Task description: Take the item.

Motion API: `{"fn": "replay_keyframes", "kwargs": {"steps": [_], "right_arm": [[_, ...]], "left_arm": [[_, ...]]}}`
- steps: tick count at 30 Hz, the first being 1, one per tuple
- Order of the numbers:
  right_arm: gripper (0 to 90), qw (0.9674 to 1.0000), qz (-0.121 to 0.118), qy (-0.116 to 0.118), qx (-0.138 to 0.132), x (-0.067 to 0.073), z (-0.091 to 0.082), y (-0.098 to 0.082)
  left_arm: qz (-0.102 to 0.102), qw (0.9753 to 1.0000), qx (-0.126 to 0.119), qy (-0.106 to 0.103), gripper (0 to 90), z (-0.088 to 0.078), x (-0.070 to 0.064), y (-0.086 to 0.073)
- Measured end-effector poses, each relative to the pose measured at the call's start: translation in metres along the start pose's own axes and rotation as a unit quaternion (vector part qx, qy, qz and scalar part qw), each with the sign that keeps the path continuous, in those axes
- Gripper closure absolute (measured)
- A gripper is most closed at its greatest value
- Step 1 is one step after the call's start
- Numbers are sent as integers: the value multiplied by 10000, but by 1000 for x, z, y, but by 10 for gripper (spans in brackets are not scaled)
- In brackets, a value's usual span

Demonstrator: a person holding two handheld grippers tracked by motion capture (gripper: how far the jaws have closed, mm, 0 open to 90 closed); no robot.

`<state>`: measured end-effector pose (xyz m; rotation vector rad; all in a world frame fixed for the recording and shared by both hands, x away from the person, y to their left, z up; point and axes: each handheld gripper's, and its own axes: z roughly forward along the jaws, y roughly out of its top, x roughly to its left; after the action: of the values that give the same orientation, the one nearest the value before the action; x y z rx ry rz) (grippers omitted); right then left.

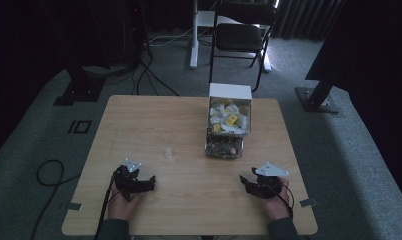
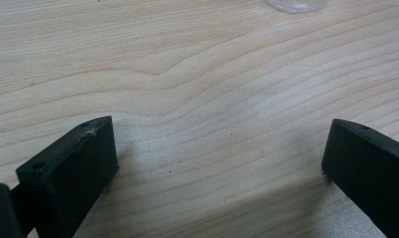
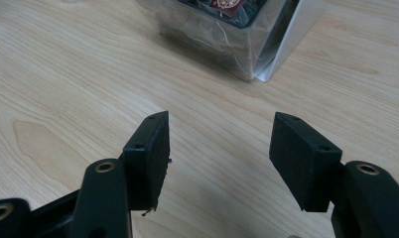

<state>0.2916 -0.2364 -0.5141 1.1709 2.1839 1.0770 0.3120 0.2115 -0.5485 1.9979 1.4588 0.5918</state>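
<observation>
The clear box (image 1: 224, 148) stands on the wooden table (image 1: 154, 120) to the right of its middle, with a white open box (image 1: 230, 111) of small white and yellow packets touching its far side. From above, the clear box shows brownish pieces inside. The right gripper view adds what the high view cannot: the box's (image 3: 227, 44) glossy see-through wall, crinkled wrapping behind it and a sharp bright corner edge — it sits ahead of the jaws, well apart from them.

Left of the box, near the table's middle, lies a small clear cup (image 1: 166, 152), faint from above; the left gripper view catches its (image 2: 297, 5) rounded rim at the top edge.

The right gripper (image 1: 253, 184) rests near the table's near right edge, jaws apart with bare wood between them. The left gripper (image 1: 139, 184) sits near the near left edge — its jaws stand wide apart, nothing between them but wood grain.

Beyond the table, a black folding chair (image 1: 241, 35) stands on grey carpet.
</observation>
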Motion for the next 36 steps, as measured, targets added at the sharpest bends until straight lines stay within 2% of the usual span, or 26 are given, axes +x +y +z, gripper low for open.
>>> {"fn": "replay_keyframes", "kwargs": {"steps": [14, 28, 36], "right_arm": [[419, 9999, -129, 30, -92, 5, 0, 11], [491, 9992, -270, 127, -253, 15, 3, 24], [499, 9989, -335, 195, -269, 19, 6, 30]], "left_arm": [[2, 10000, 2, 1, 12, 0, 0, 0], [4, 10000, 4, 0, 12, 0, 0, 0], [1, 10000, 2, -1, 12, 0, 0, 0]]}}
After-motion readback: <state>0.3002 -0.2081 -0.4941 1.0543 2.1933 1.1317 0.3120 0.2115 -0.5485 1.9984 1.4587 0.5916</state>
